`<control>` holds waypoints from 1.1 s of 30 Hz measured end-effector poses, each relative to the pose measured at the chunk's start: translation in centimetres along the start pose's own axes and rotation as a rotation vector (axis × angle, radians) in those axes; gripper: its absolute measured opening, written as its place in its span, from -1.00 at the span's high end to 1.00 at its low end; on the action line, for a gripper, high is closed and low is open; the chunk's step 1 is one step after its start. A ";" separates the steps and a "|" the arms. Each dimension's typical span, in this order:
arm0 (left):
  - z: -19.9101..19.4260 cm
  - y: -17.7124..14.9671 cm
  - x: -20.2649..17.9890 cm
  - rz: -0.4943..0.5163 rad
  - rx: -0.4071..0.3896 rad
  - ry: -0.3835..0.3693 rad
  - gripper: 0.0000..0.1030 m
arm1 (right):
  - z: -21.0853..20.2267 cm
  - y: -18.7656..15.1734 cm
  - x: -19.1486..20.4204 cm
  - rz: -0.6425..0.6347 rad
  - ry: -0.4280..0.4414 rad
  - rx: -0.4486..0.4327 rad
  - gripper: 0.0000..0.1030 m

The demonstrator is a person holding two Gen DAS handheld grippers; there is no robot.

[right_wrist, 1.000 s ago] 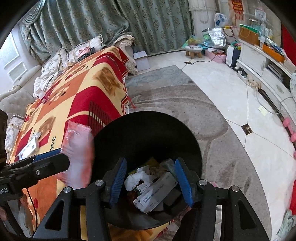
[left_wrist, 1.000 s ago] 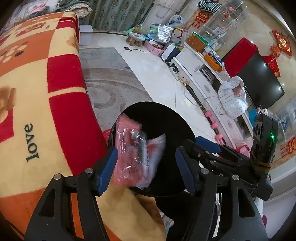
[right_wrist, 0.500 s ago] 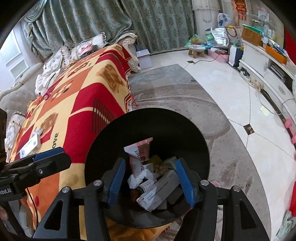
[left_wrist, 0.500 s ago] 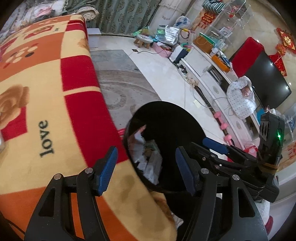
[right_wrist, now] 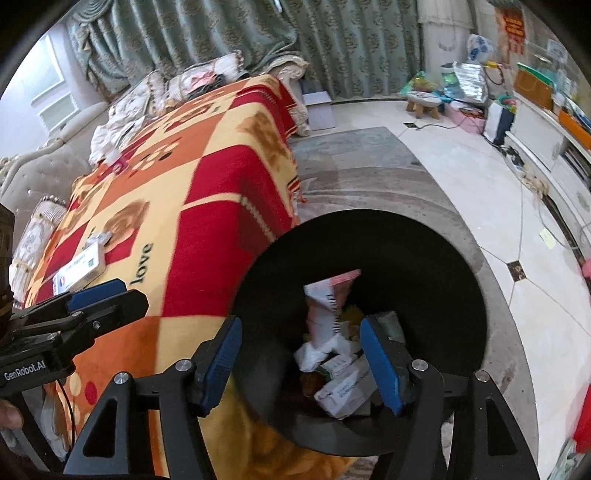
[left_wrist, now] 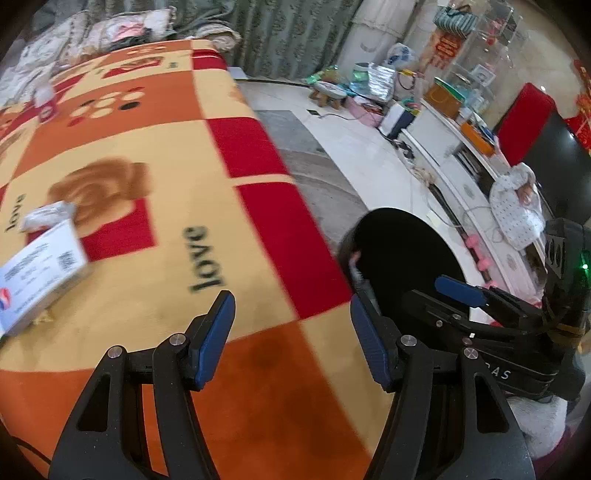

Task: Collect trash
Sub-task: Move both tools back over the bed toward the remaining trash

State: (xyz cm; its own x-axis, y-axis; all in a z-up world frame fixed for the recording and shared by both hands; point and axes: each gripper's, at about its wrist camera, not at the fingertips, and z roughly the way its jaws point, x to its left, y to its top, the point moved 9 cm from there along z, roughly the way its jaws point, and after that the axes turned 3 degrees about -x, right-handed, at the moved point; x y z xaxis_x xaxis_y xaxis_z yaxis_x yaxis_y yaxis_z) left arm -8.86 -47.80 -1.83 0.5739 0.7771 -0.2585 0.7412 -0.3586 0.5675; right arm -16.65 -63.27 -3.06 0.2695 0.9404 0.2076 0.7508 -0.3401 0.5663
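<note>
My left gripper (left_wrist: 291, 314) is open and holds nothing, hovering over the red, orange and cream blanket (left_wrist: 155, 155). To its left on the blanket lie a white box (left_wrist: 37, 273) and a crumpled white wrapper (left_wrist: 48, 216). The black bin (left_wrist: 402, 258) stands at the blanket's right edge. My right gripper (right_wrist: 299, 332) hangs over the bin (right_wrist: 443, 295) with its jaws opening and nothing between the pads. Inside the bin lie a pink packet (right_wrist: 332, 295), a white carton (right_wrist: 343, 391) and other scraps. The left gripper (right_wrist: 96, 295) shows at the left of the right wrist view.
A small red and white pack (left_wrist: 46, 103) sits far back on the blanket. Cushions (right_wrist: 199, 77) and green curtains (right_wrist: 229, 33) lie beyond. To the right are a grey rug (right_wrist: 369, 177), tiled floor (right_wrist: 461, 177), a white cabinet (left_wrist: 443, 140) and floor clutter (left_wrist: 369, 92).
The pink packet that was between the left fingers has dropped into the bin. The left gripper swung left over the blanket toward the white box. The right jaws widened.
</note>
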 end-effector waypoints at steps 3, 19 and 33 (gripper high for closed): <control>-1.2 -0.5 2.3 -0.013 -0.013 0.034 -0.24 | 0.3 0.0 1.9 -0.030 0.021 0.008 -0.24; -8.3 -0.1 18.9 -0.204 -0.102 0.256 -0.24 | 2.6 -0.3 13.5 -0.196 0.145 0.056 -0.25; -4.7 -1.9 19.4 -0.219 0.018 0.165 -0.23 | 3.5 -0.3 14.7 -0.225 0.138 0.081 -0.27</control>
State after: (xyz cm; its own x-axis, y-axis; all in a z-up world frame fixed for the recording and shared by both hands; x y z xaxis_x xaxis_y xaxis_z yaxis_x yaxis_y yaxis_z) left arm -0.81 -29.65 -4.28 0.3355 0.9105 -0.2416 0.8485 -0.1806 0.4975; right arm -10.77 -49.36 -2.96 0.0098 0.9811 0.1934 0.8299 -0.1159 0.5458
